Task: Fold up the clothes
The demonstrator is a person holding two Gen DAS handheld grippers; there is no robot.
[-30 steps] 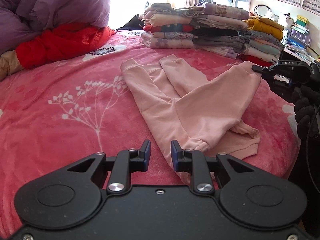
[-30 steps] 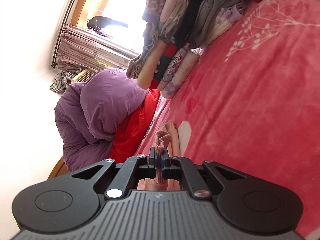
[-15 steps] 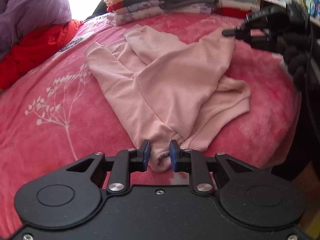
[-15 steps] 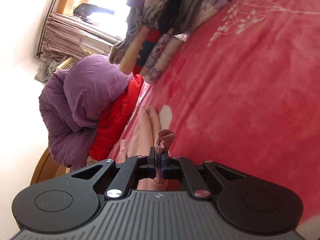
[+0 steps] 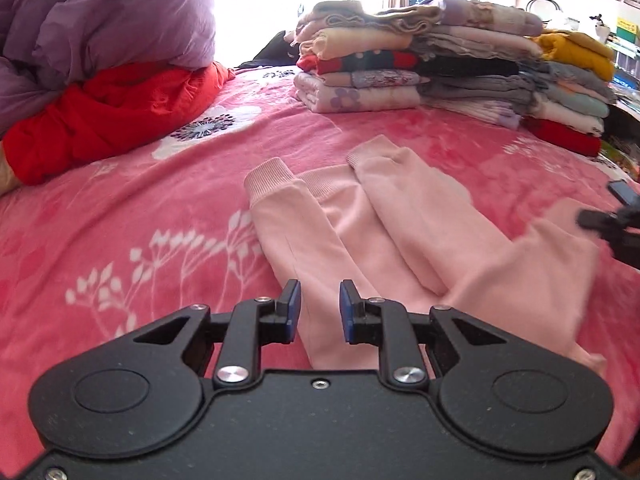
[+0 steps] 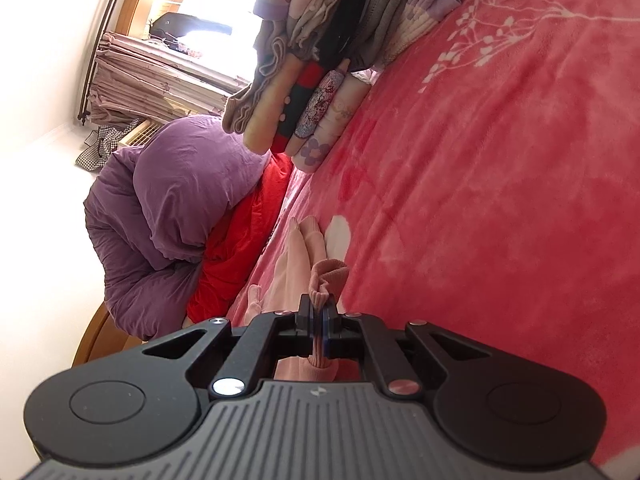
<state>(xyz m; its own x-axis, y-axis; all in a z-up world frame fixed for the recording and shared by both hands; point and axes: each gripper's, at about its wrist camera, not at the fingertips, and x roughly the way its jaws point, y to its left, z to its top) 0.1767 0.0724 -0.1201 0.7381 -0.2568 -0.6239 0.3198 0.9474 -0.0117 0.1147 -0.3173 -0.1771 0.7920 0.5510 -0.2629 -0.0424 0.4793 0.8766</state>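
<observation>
A pink blanket (image 5: 120, 220) with white flower and branch prints covers the whole bed, and that's our stage. Back left, a purple duvet (image 5: 100, 16) is heaped on top of a red quilt (image 5: 112, 120); the right wrist view shows the same pile tipped sideways. Along the far edge, stacks of folded clothes (image 5: 440, 60) sit in a row, a yellow piece on top at the right end, a red one at the bottom.

Centre of the bed: the pink top (image 5: 400, 240), lying mostly flat on the blanket. Two ribbed cuffs point toward the stacks, the sleeves running back toward the near edge, and the right-hand part of the cloth is lifted and blurred.

Now the tools. The left gripper (image 5: 319, 312) sits low over the near end of the top, its blue-padded jaws at a narrow gap with pink cloth showing between them; whether the pads actually press on it, I can't tell. The right gripper (image 6: 318, 320) is clamped tight on a bunched ribbed edge of the top, fabric puffing out above the pads. In the left wrist view that right gripper shows at the far right edge, at the raised part of the garment.
</observation>
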